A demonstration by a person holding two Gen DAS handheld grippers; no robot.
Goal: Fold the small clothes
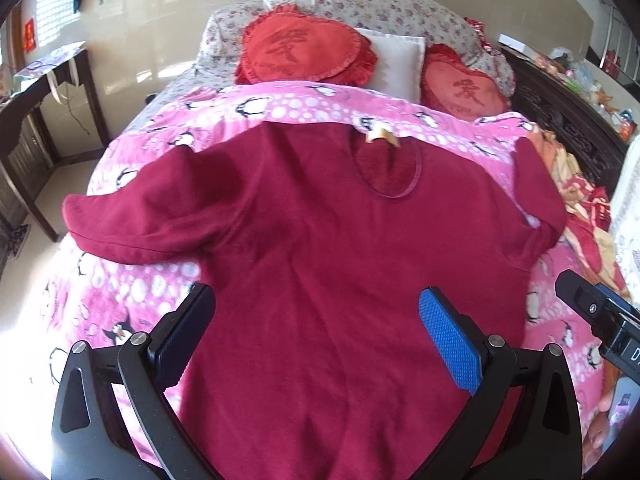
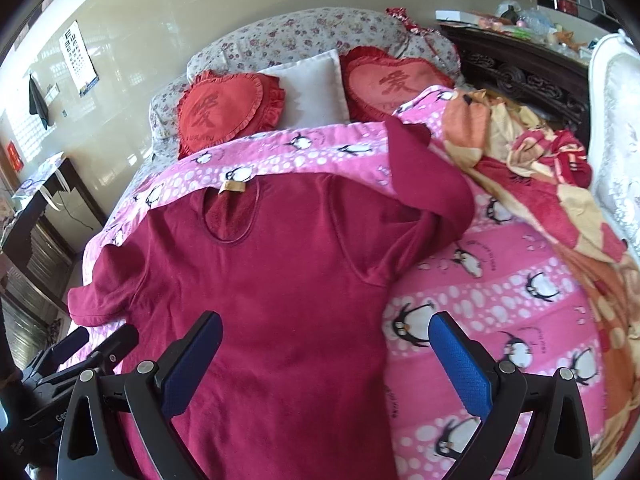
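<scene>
A dark red long-sleeved top (image 1: 320, 240) lies spread face up on a pink penguin blanket (image 1: 132, 292), neckline toward the pillows; it also shows in the right wrist view (image 2: 272, 280). Its left sleeve (image 1: 120, 220) lies out to the side, and its right sleeve (image 2: 432, 184) is bent up toward the pillows. My left gripper (image 1: 316, 312) is open and empty above the top's lower body. My right gripper (image 2: 326, 344) is open and empty above the top's right edge. Each gripper shows at the edge of the other's view (image 1: 596, 312) (image 2: 80, 360).
Two red heart cushions (image 1: 304, 50) (image 2: 228, 108) and a white pillow (image 1: 400, 60) lie at the head of the bed. A crumpled orange and red blanket (image 2: 540, 184) lies on the right. A dark desk (image 1: 48, 92) stands left, and a carved cabinet (image 2: 520, 76) stands right.
</scene>
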